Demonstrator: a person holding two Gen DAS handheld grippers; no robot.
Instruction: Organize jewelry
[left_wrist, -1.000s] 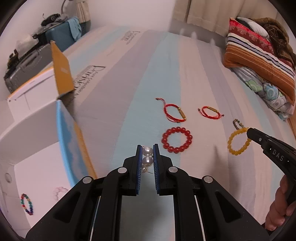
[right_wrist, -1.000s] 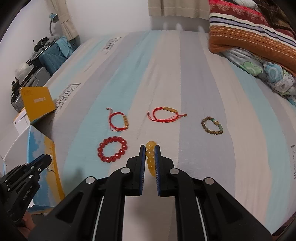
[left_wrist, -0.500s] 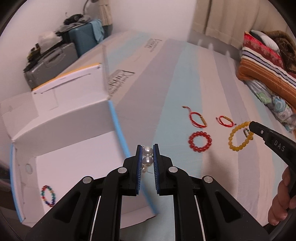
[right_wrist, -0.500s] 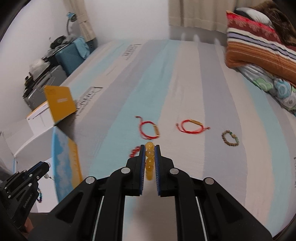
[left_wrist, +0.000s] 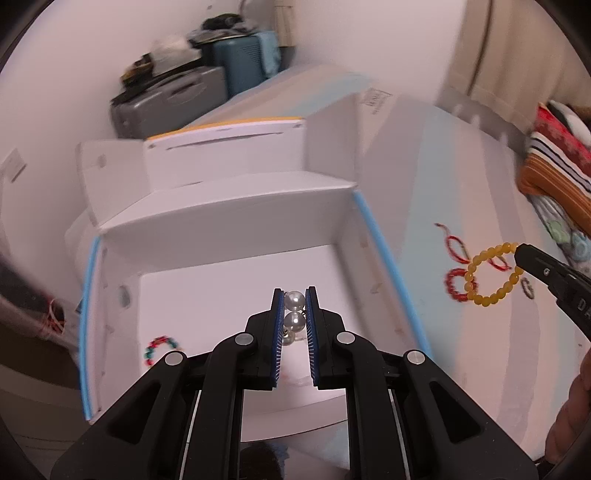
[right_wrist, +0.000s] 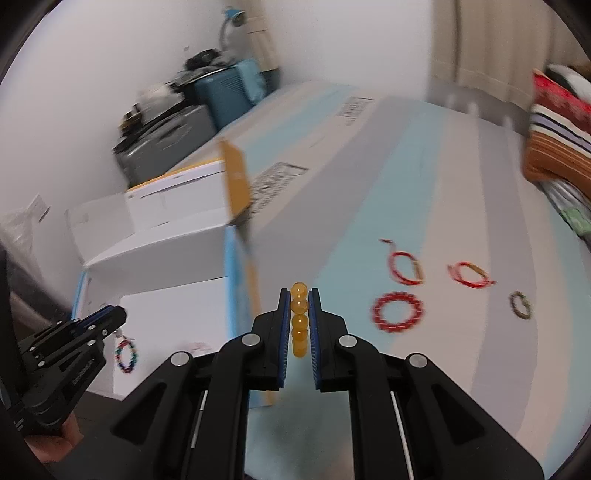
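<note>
My left gripper (left_wrist: 294, 295) is shut on a string of white pearl beads (left_wrist: 294, 310) and hangs over the open white box (left_wrist: 236, 206) with blue edges. A multicoloured bead bracelet (left_wrist: 160, 347) lies on the box floor. My right gripper (right_wrist: 298, 293) is shut on a yellow bead bracelet (right_wrist: 298, 323), which dangles as a ring (left_wrist: 491, 275) in the left wrist view, over the bed beside the box. On the striped bed lie a red bead bracelet (right_wrist: 397, 312), two red cord bracelets (right_wrist: 404, 267) (right_wrist: 469, 275) and a dark bead bracelet (right_wrist: 521, 304).
The white box (right_wrist: 155, 258) has raised flaps, one yellow (right_wrist: 236, 184). Suitcases (left_wrist: 173, 99) and clutter stand against the wall behind it. Folded striped blankets (left_wrist: 554, 170) lie at the bed's far right. A hand (left_wrist: 569, 413) shows at the lower right.
Both grippers have swung left and risen a little, each still gripping its beads. The left one now hangs over the open box; the right one has come close to the box's side.
</note>
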